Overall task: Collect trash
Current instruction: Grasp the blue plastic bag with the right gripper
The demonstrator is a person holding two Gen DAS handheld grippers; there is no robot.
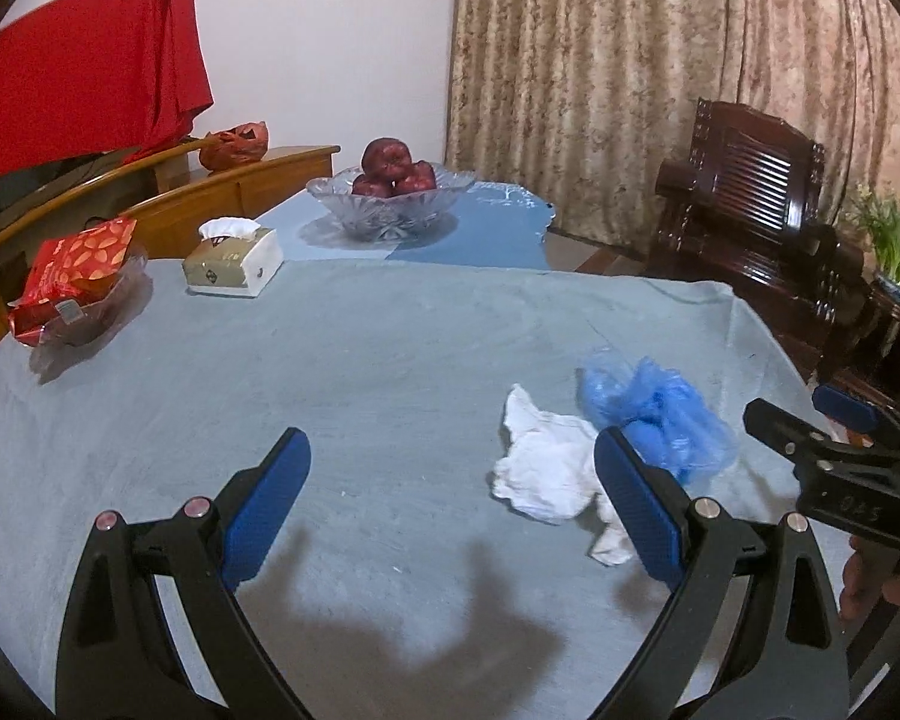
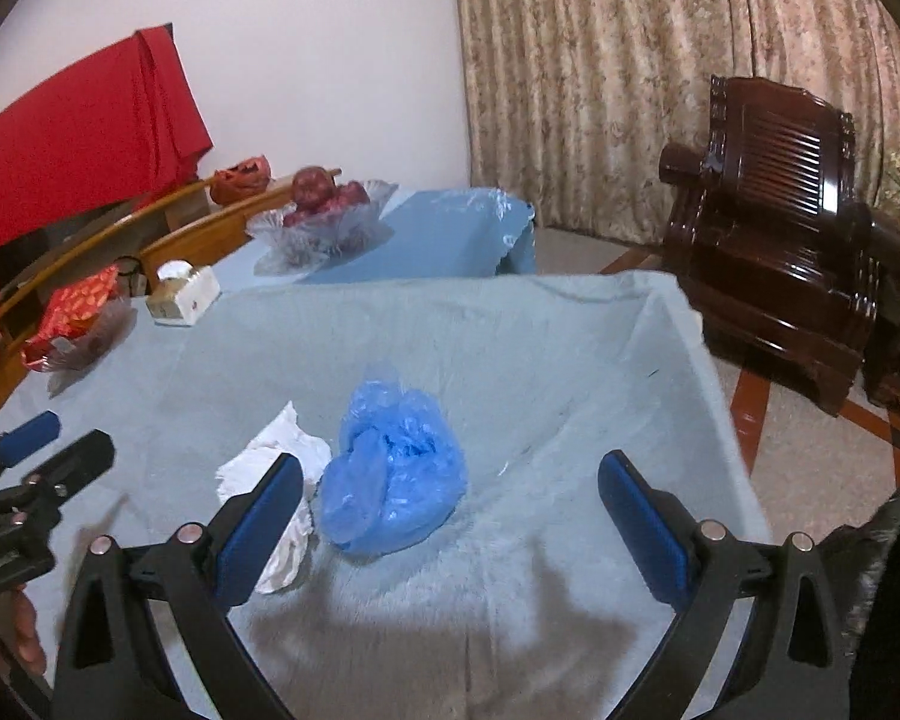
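A crumpled white tissue (image 1: 549, 471) lies on the grey-blue tablecloth (image 1: 330, 360), touching a bunched blue plastic bag (image 1: 654, 414) on its right. My left gripper (image 1: 453, 450) hangs open above the cloth, its right finger in front of the tissue's edge. In the right wrist view the blue bag (image 2: 393, 468) sits just ahead of my open right gripper (image 2: 450, 474), nearer its left finger, and the tissue (image 2: 276, 468) lies partly behind that finger. Neither gripper holds anything. Each gripper shows at the edge of the other's view.
A tissue box (image 1: 234, 261), a red snack packet in a glass dish (image 1: 72, 282) and a glass fruit bowl of red apples (image 1: 390, 195) stand at the far side. A dark wooden armchair (image 2: 774, 228) and floor lie past the table's right edge (image 2: 720, 396).
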